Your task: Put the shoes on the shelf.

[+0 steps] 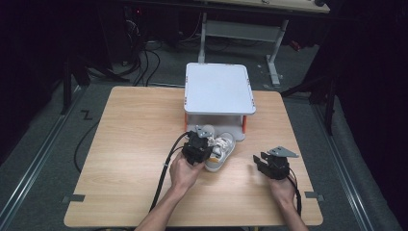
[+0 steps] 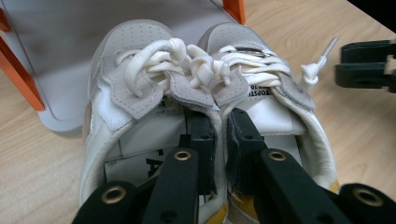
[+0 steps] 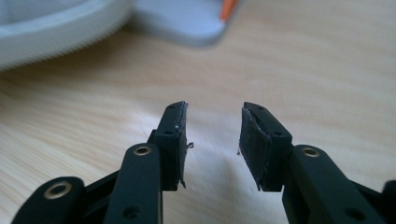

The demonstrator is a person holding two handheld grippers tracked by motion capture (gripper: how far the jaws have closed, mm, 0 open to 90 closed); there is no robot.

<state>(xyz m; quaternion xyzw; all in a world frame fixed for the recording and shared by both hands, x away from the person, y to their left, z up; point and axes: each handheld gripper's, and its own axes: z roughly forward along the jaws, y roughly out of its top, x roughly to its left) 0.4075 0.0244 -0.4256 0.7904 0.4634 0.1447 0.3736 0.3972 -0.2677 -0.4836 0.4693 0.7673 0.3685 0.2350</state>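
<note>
The pair of white sneakers (image 2: 205,107) was held by its two inner walls in the closed left gripper (image 2: 219,140), toes under the small white rack (image 1: 219,89); the right gripper (image 3: 212,140) was open and empty; a push inward seemed next.

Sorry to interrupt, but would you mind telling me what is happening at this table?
A person holds a gripper in each hand. The left gripper is shut on the touching inner edges of a pair of small white shoes, which lie on the wooden table by the lower shelf of a small grey rack. The right gripper is open, with nothing between its jaws.
</note>
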